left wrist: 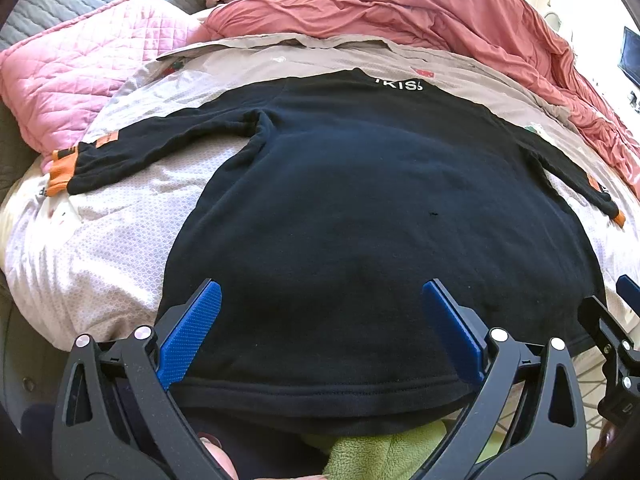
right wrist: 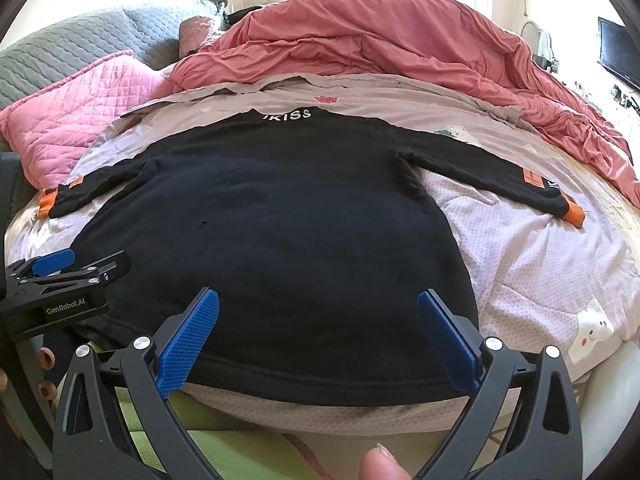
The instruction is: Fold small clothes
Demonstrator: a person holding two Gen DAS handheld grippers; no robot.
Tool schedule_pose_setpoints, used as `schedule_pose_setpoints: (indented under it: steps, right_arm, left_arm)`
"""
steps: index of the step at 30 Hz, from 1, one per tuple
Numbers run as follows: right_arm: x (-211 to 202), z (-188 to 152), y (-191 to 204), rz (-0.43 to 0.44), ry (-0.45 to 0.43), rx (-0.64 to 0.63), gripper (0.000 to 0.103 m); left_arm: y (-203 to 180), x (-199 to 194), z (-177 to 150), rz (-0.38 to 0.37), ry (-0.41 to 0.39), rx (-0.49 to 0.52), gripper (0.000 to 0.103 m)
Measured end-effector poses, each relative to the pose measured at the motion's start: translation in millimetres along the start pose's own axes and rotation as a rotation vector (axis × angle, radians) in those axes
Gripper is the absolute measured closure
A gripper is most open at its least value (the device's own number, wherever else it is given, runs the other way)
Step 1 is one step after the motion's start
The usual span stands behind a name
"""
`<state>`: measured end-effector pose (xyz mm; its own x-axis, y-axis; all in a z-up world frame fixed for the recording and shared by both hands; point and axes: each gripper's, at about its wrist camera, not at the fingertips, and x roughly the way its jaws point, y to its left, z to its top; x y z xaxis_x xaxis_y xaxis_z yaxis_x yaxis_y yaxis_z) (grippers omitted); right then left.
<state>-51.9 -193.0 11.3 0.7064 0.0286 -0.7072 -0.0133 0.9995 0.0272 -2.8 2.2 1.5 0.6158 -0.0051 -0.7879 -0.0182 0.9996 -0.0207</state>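
A black long-sleeved top [left wrist: 360, 200] [right wrist: 260, 220] with orange cuffs lies flat, back up, on the bed, sleeves spread to both sides, white lettering at the collar. Its hem is nearest me. My left gripper [left wrist: 320, 292] hovers open over the left part of the hem, blue pads wide apart, nothing between them. My right gripper [right wrist: 318, 300] is open too, over the right part of the hem. The left sleeve's orange cuff [left wrist: 60, 170] lies far left, the right cuff [right wrist: 572, 214] far right. The left gripper [right wrist: 74, 264] shows at the left edge of the right wrist view.
The top lies on a pale patterned bedsheet [right wrist: 540, 280]. A rumpled salmon duvet [left wrist: 420, 4] fills the back of the bed, a pink quilted pillow [left wrist: 80, 76] the left. Green fleece [left wrist: 380, 456] sits below the hem. A fingertip [right wrist: 380, 464] shows at the bottom.
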Motion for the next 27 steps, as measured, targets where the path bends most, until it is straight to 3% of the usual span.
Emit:
schedule_pose_setpoints:
  steps: [27]
  right_arm:
    - [4.1,-2.1,2.6,0.007,0.005,-0.005,0.004]
  left_arm:
    - [5.0,0.1,1.8,-0.004,0.003,-0.013,0.009]
